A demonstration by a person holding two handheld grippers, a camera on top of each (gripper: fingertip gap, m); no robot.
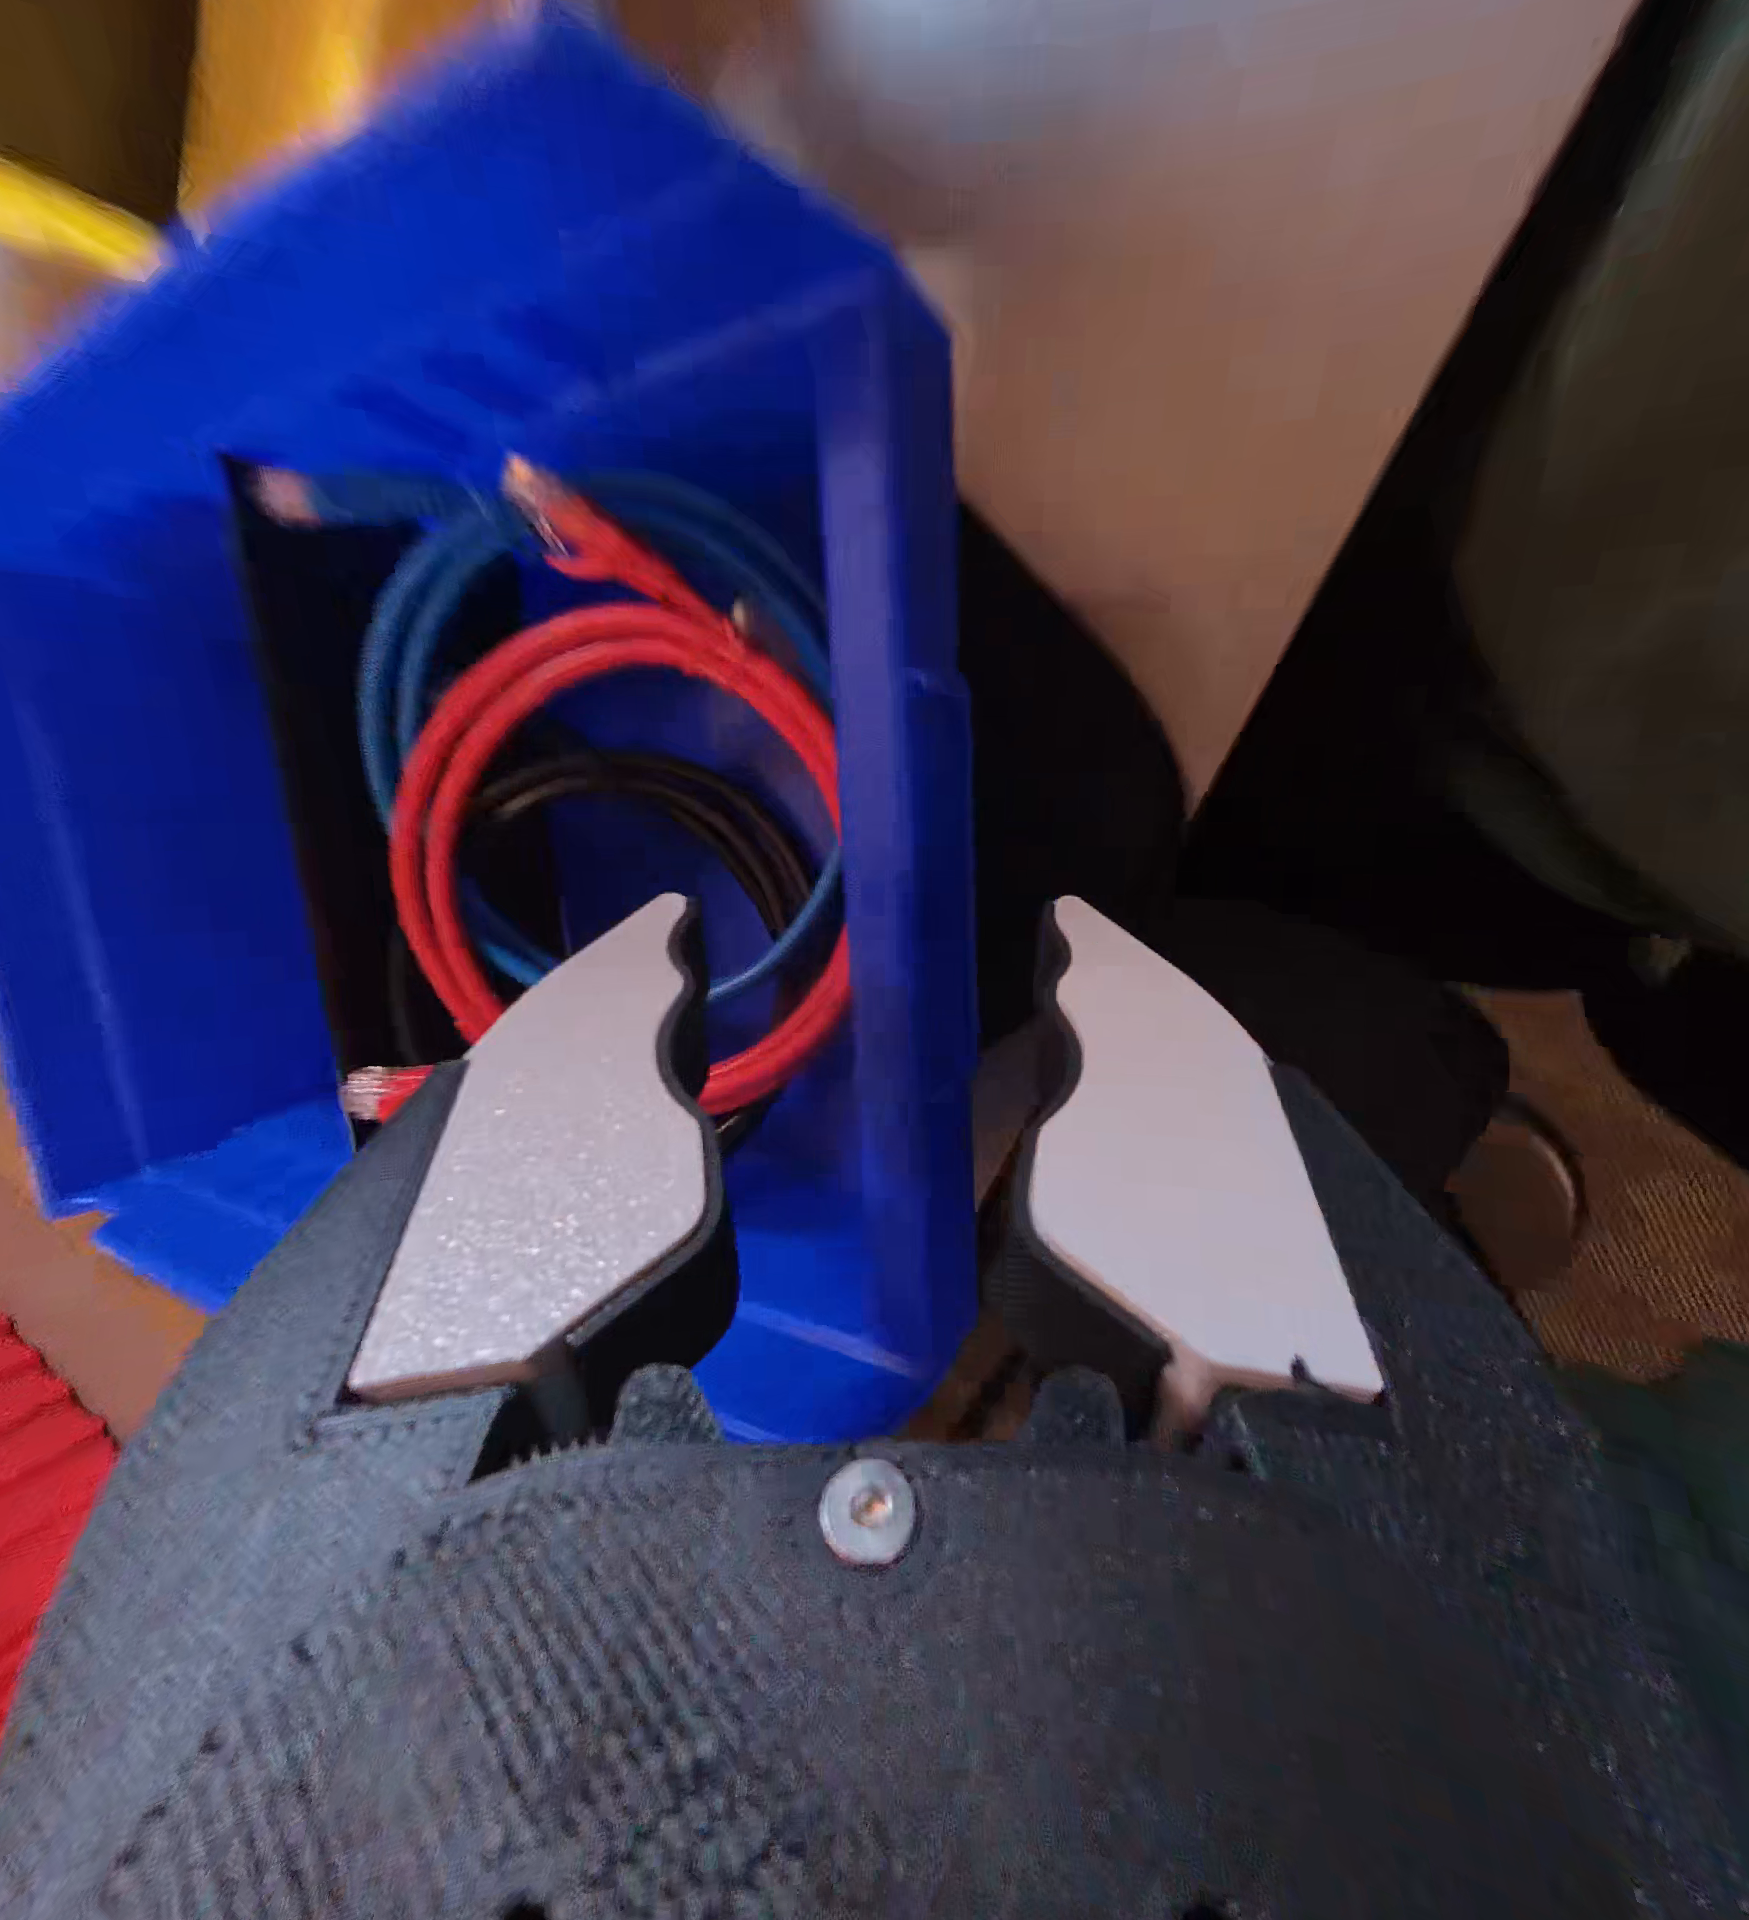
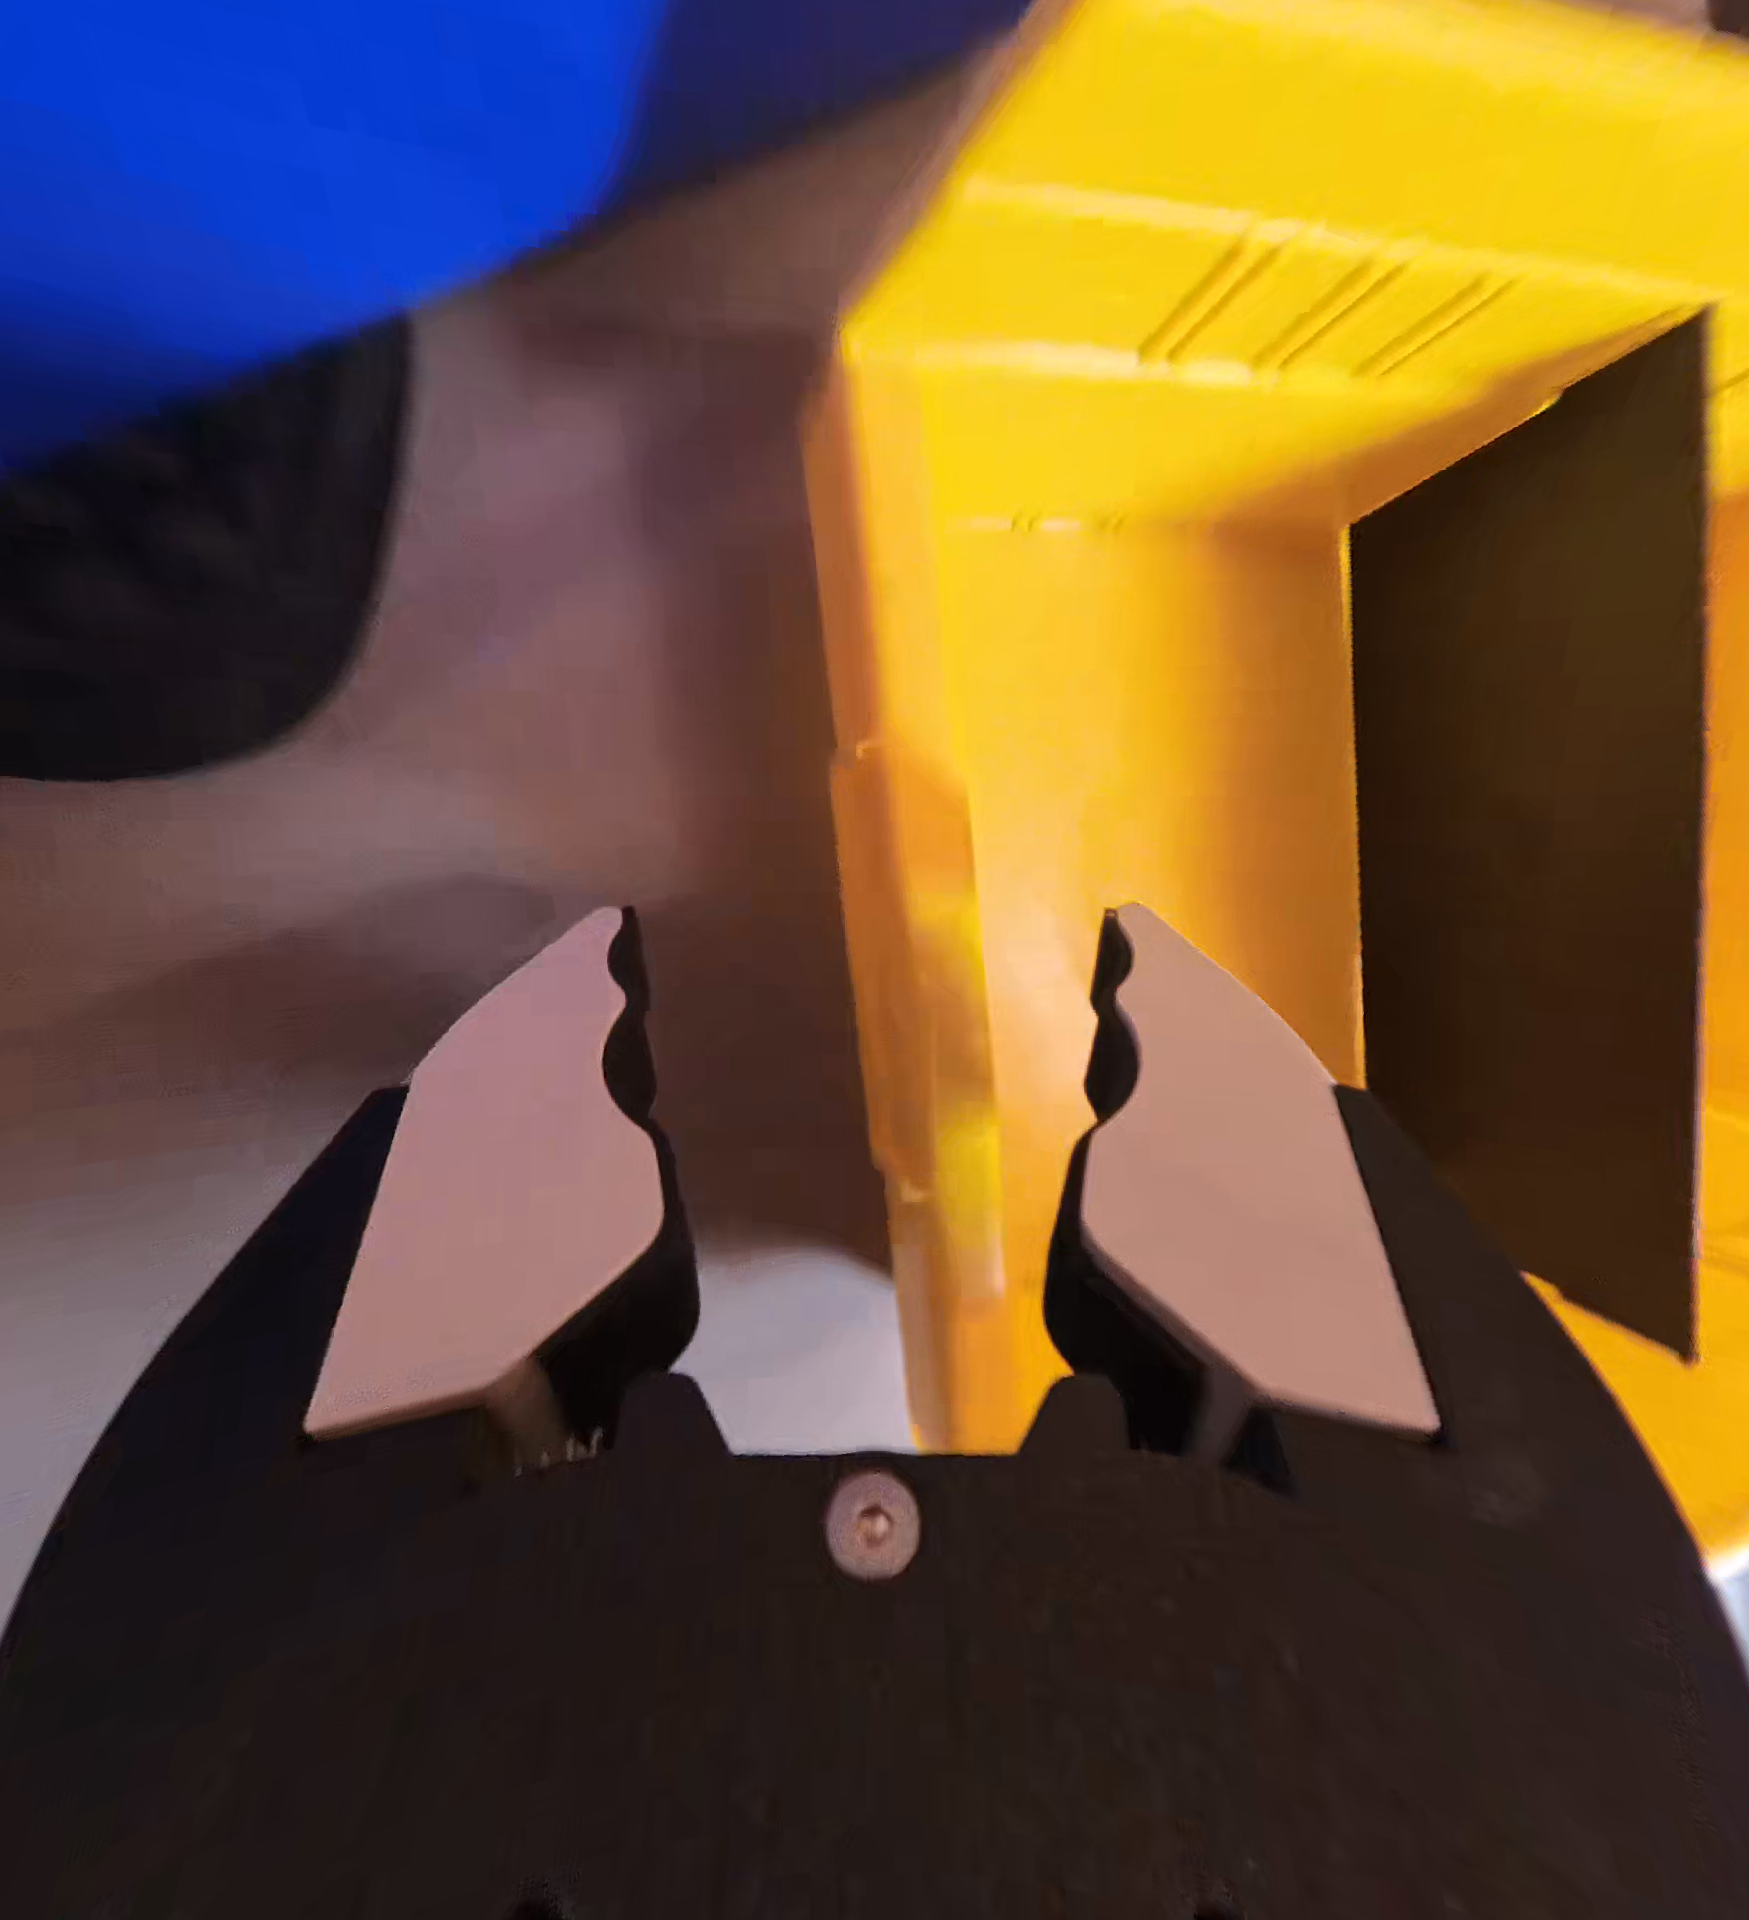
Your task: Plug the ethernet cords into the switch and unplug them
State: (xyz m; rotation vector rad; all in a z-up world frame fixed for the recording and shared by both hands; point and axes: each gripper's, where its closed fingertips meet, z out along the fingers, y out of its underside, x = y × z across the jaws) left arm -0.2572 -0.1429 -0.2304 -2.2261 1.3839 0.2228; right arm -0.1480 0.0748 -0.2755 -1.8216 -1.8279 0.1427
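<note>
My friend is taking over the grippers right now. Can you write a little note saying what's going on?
Left gripper: open, empty, at the mouth of the blue bin.
Right gripper: open, empty, at a corner of the yellow bin.
Cords: the red cord, blue cord and black cord lie coiled in the blue bin.
Done: no cord picked up.
Left: find the switch, which is not in view, plug the cords in, then unplug them.

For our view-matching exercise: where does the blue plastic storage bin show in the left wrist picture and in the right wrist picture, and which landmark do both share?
Left wrist view: the blue plastic storage bin fills the upper left, its opening showing coiled red, blue and black cords.
Right wrist view: only a blurred blue patch at the top left, probably that bin.
Shared landmark: the yellow plastic bin, a sliver at the left wrist view's top left.
</note>
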